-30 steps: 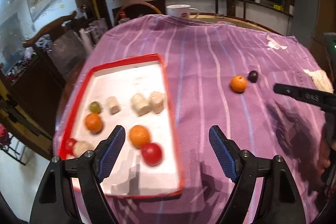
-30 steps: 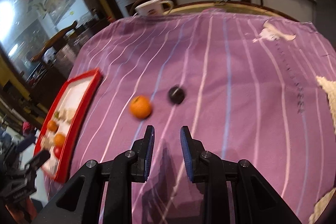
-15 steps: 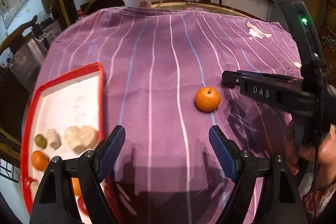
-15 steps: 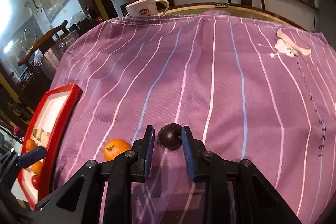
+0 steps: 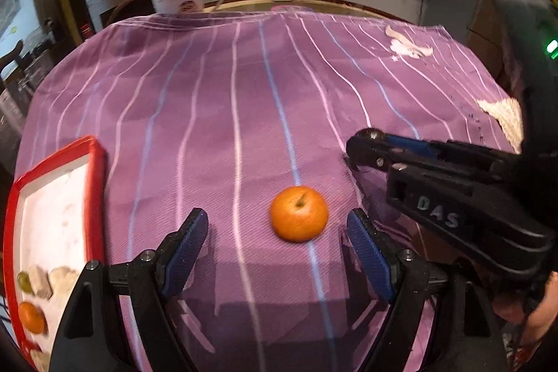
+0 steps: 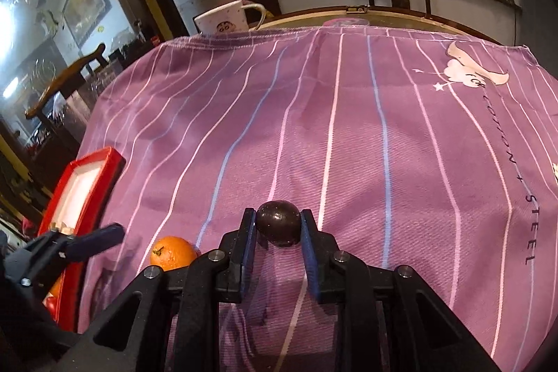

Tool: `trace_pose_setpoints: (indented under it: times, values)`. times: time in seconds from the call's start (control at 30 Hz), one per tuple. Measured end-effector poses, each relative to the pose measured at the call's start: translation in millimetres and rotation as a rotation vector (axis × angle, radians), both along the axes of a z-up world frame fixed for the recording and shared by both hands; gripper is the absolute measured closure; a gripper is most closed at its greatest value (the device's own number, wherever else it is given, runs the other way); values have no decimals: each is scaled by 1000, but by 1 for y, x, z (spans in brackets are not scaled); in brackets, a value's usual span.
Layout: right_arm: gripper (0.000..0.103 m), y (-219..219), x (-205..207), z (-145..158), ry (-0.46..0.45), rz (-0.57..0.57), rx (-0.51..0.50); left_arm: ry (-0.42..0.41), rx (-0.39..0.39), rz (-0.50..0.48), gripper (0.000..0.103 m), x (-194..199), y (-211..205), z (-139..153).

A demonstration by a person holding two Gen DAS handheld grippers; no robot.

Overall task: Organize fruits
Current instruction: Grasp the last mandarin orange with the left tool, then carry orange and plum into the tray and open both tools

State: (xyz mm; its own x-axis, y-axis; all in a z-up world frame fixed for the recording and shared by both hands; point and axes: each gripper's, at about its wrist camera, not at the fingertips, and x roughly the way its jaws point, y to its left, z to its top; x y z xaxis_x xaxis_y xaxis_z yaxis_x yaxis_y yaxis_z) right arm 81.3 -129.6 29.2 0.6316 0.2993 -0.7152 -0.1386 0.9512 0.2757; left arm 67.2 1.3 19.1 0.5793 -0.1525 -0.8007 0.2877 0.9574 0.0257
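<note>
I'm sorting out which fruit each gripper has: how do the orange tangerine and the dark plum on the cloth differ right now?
The round orange tangerine is bright and the larger; the small dark plum is near-black and glossy. The tangerine lies free between the open left gripper's pads, untouched; the plum is clamped in the shut right gripper. Both are round fruits outside the red-rimmed tray, over the purple striped cloth.

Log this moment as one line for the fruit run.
left tool: open, around orange | right tool: shut on dark plum | tray: left, partly filled

Dim warm indoor light, glare at upper left, fisheye-bent dark edges, left-side blur.
</note>
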Motion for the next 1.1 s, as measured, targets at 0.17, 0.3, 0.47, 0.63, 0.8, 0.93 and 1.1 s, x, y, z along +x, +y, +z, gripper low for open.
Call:
trace_pose_setpoints:
  times: [0.17, 0.3, 0.47, 0.63, 0.8, 0.93, 1.1]
  values:
    - [76, -9, -1, 4, -15, -36, 33, 30, -12, -16, 65, 2, -3, -10]
    - [76, -12, 0, 2, -6, -46, 40, 11, -38, -7, 69, -6, 0, -3]
    - [76, -11, -5, 9, -28, -51, 28, -13, -118, 31, 69, -31, 22, 21]
    - [76, 6, -19, 25, -57, -15, -4, -60, -196, 102, 69, -70, 68, 53]
    - [76, 42, -49, 55, -117, 89, -4, -103, -187, 245, 69, -103, 130, 65]
    - [76, 87, -76, 74, -146, 217, -8, -95, -192, 398, 69, -117, 185, 56]
    - [76, 152, -111, 81, -153, 402, -22, -72, -159, 524, 69, -122, 231, 35]
